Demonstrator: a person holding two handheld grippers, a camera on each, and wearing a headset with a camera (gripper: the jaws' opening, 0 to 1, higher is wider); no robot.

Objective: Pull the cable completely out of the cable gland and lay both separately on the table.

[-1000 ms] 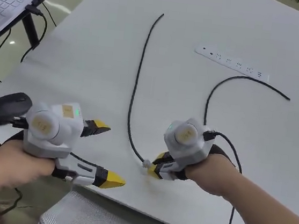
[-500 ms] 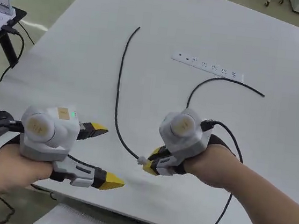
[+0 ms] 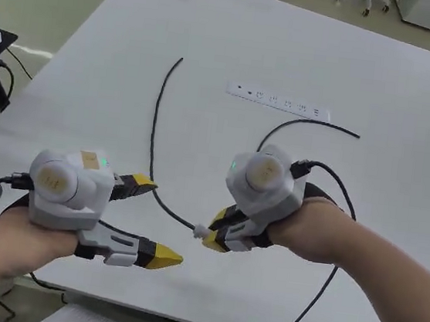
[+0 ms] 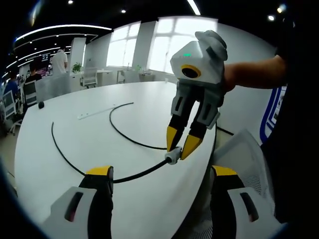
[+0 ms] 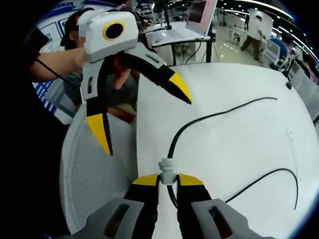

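The right gripper [image 3: 211, 237] pinches the cable gland [image 3: 201, 230] while the left gripper [image 3: 163, 220], jaws spread, probably must next clamp the cable [image 3: 155, 123] just beside it before pulling

Black cable [image 3: 155, 123]; white cable gland [image 5: 167, 170]; white table [image 3: 402, 151]; white power strip [image 3: 277, 102]; left gripper [image 3: 167, 222], right gripper [image 3: 206, 238] grey-white, yellow-tipped.

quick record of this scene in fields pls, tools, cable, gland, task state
right tool: shut on gland
left tool: open, empty, jaws toward gland
gland: white, on cable's near end
cable: black, curving across table
power strip: white, beyond cable
task state: cable not yet out of gland
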